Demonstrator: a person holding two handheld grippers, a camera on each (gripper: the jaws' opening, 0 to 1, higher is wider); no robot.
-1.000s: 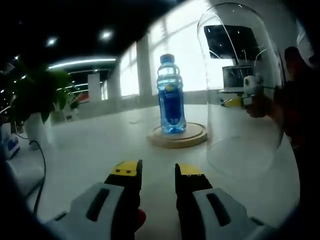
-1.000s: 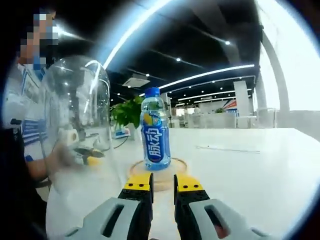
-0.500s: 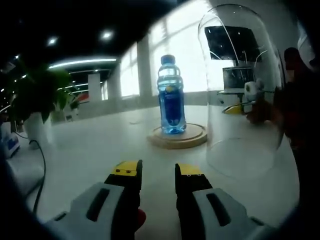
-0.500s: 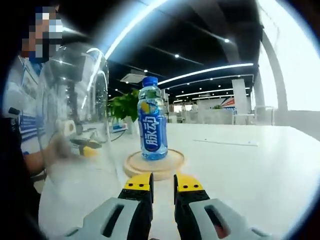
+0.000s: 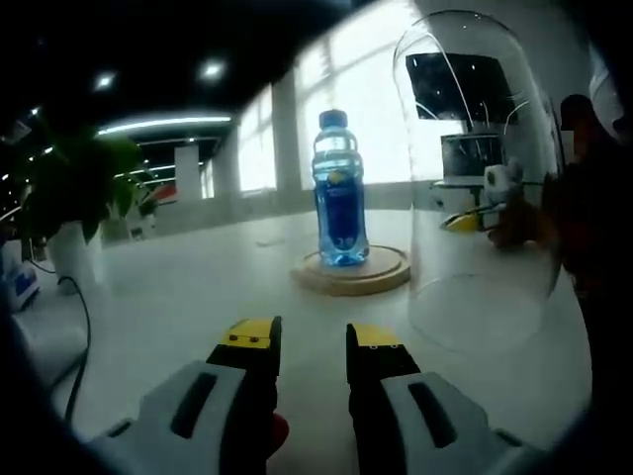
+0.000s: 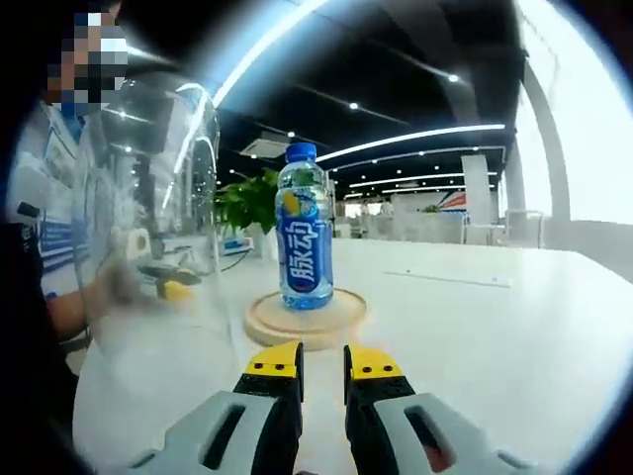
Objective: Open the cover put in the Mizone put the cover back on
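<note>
That glass cover (image 5: 482, 178) looks slick and fragile, so grab it low with your near-shut, empty grippers (image 5: 309, 341) (image 6: 321, 361).

Open white table (image 5: 188, 287) is lying between the left gripper (image 5: 313, 341) and the Mizone bottle (image 5: 339, 188) on its wooden base (image 5: 351, 270); the glass cover (image 5: 480, 178) is standing just beside, crowding the right-hand approach.
</note>
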